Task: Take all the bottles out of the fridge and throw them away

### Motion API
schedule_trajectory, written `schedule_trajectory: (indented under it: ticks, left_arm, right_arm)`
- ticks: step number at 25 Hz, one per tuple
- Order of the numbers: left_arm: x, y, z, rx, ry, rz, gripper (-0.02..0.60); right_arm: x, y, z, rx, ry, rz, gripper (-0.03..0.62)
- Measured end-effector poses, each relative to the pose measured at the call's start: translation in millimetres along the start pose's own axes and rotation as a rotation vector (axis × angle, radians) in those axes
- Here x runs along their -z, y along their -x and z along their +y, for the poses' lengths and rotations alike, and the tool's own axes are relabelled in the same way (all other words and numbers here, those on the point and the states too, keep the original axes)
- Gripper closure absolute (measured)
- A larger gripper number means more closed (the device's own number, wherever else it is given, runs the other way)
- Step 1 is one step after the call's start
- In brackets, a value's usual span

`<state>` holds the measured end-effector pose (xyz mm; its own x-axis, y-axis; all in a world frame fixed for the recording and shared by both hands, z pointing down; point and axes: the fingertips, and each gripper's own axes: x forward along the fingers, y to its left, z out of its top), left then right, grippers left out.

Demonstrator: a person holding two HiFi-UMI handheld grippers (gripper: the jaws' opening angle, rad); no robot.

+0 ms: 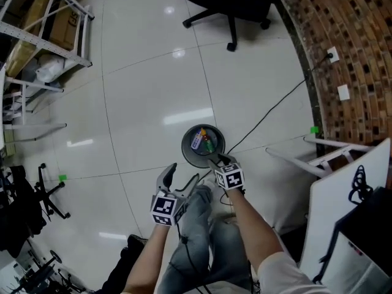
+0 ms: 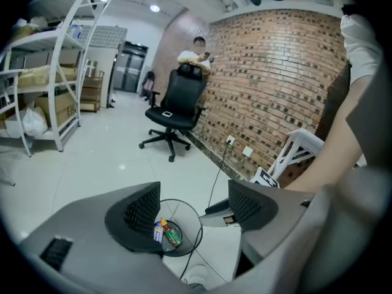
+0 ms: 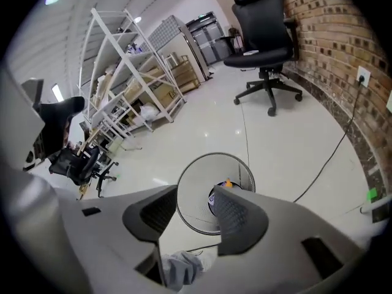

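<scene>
Left gripper (image 2: 193,210): fingers wide apart, empty. Right gripper (image 3: 195,208): fingers narrowly apart, nothing between them. Wire bin (image 1: 185,147) stands on the floor just beyond both sets of fingers. Two bottles (image 1: 204,141) lie inside, one with a blue-white label, one red; print unreadable. Black cable (image 1: 269,110) runs past the bin toward the brick wall (image 1: 343,54). Office chair (image 1: 229,5) far beyond.
</scene>
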<state>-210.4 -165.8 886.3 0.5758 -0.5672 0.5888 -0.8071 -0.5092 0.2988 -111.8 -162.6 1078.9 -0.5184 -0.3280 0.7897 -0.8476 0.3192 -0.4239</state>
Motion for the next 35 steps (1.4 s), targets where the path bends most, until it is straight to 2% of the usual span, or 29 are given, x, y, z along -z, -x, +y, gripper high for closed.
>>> schedule_trajectory:
  ticks: [1, 5, 7, 12, 14, 16, 18, 22, 26, 30, 33, 35]
  left_arm:
    - [-13, 3, -14, 0.011, -0.008, -0.003, 0.23]
    - [-69, 22, -73, 0.075, -0.049, -0.028, 0.23]
    - [-99, 32, -102, 0.116, -0.081, -0.041, 0.23]
    - [-179, 53, -181, 0.253, -0.174, -0.11, 0.23]
    - [-207, 65, -214, 0.303, -0.2, -0.127, 0.23]
    - [-237, 74, -253, 0.362, -0.26, -0.145, 0.23]
    - [-268, 80, -299, 0.456, -0.323, -0.184, 0.23]
    - [-304, 105, -401, 0.675, -0.436, -0.244, 0.23]
    - [-307, 145, -490, 0.856, -0.503, -0.275, 0.23]
    - [-306, 178, -576, 1.021, -0.482, -0.262, 0.231]
    - [-292, 188, -620, 1.127, -0.553, -0.223, 0.23]
    - [-287, 201, -646, 1.196, -0.594, -0.232, 0.231]
  right_arm:
    - [-7, 23, 4, -0.004, 0.001, -0.018, 0.359]
    - [-30, 125, 23, 0.029, 0.094, -0.091, 0.356]
    - [-46, 179, 34, 0.054, 0.094, -0.165, 0.356]
    - [-104, 335, 46, 0.155, -0.013, -0.456, 0.356]
    - [-118, 397, 49, 0.204, -0.048, -0.573, 0.356]
    - [-126, 461, 47, 0.258, -0.097, -0.684, 0.356]
    - [-128, 529, 42, 0.344, -0.139, -0.802, 0.356]
    - [-102, 657, 45, 0.543, -0.177, -1.006, 0.356]
    - [-51, 755, 70, 0.708, -0.19, -1.134, 0.356]
    - [10, 845, 84, 0.947, -0.217, -1.191, 0.356]
    - [64, 888, 91, 1.112, -0.329, -1.146, 0.358]
    - [92, 917, 107, 1.195, -0.378, -1.189, 0.358]
